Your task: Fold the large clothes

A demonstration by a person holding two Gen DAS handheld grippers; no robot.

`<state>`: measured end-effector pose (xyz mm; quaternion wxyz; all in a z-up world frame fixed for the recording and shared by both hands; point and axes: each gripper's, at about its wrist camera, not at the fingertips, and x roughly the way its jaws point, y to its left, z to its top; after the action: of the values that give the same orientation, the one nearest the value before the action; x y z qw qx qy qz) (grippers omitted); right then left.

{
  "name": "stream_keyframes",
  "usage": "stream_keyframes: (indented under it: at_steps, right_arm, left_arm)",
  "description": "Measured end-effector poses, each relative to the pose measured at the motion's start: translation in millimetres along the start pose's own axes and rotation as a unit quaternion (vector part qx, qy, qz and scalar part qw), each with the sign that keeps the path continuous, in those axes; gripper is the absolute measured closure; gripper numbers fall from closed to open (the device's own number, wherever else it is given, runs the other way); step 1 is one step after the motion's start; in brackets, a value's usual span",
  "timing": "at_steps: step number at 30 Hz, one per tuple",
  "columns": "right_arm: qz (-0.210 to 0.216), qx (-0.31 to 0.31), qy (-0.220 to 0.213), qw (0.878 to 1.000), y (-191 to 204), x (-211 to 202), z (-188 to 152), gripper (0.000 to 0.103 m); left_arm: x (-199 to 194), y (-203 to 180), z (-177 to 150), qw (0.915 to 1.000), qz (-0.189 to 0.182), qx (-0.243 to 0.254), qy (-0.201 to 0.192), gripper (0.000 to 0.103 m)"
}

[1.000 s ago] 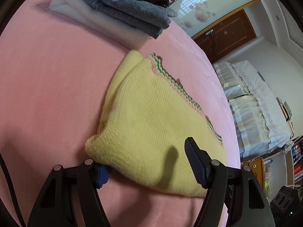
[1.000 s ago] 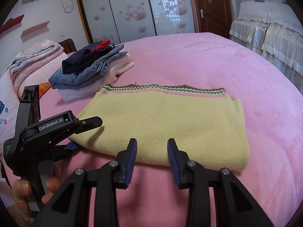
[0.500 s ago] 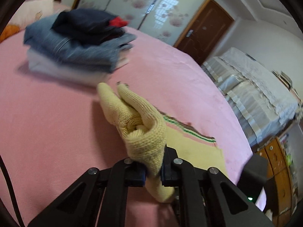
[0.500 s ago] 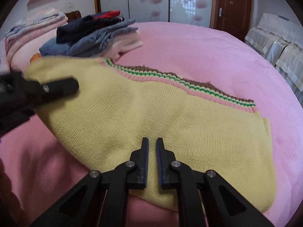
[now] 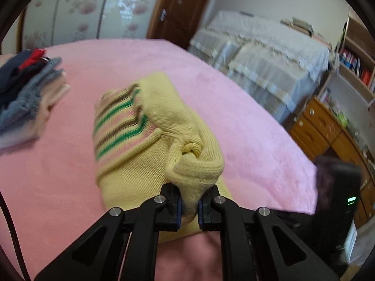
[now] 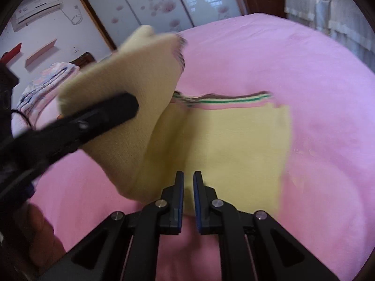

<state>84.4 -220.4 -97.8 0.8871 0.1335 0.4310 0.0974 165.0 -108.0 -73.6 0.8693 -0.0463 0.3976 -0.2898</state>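
Left tool (image 5: 188,205) clamps the yellow sweater's (image 6: 225,145) lifted end mid-fold; right tool (image 6: 188,201) nearly closed, seemingly empty; next, lay it across

close wrist views, sharing pink bed (image 5: 246,126)

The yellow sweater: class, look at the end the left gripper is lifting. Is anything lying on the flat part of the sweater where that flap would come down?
Nothing visible. The left gripper holds the raised flap of the yellow sweater; the flat half is bare knit. The right gripper, nearly closed, sits only at its near edge. The stack of folded clothes lies apart on the pink bedspread.
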Motion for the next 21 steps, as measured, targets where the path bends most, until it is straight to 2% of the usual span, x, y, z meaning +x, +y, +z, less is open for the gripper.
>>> stream_keyframes:
  at_steps: [3, 6, 8, 11, 13, 14, 18, 20, 21]
  right_arm:
    - [-0.038, 0.007, 0.0, 0.999, -23.3, -17.8, -11.0, 0.095]
    - [-0.064, 0.017, 0.007, 0.998, -38.8, -23.9, -18.5, 0.095]
    - [-0.067, 0.031, 0.013, 0.997, -45.4, -24.2, -20.0, 0.095]
    - [-0.065, 0.054, 0.007, 0.996, -54.3, -32.4, -20.3, 0.095]
    - [-0.056, 0.07, -0.002, 0.996, -56.1, -37.4, -14.7, 0.095]
    - [-0.052, 0.075, -0.006, 0.996, -55.0, -40.7, -14.8, 0.095]
    - [-0.032, 0.089, -0.02, 0.995, -57.4, -50.6, -9.2, 0.093]
    - [-0.015, 0.095, -0.025, 0.995, -54.6, -55.1, -2.8, 0.083]
    - [-0.004, 0.097, -0.027, 0.995, -54.0, -58.2, -0.3, 0.073]
  left_arm:
    - [29.7, -10.3, -14.0, 0.9983, -0.006, 0.005, 0.057, 0.095]
    - [45.8, -18.9, -25.0, 0.9963, 0.011, 0.025, 0.082, 0.095]
    - [47.8, -21.8, -27.3, 0.9949, 0.02, 0.039, 0.091, 0.091]
    - [41.4, -24.1, -25.6, 0.9946, 0.022, 0.04, 0.093, 0.07]
    - [30.7, -24.2, -24.6, 0.9947, 0.011, 0.031, 0.097, 0.041]
    - [23.3, -23.8, -24.4, 0.9951, 0.005, 0.024, 0.096, 0.037]
    - [-12.4, -20.3, -22.6, 0.9967, -0.025, 0.006, 0.077, 0.034]
    - [-29.1, -12.6, -22.4, 0.9978, -0.025, -0.011, 0.061, 0.034]
    - [-34.9, -6.4, -21.8, 0.9982, -0.015, -0.021, 0.054, 0.034]
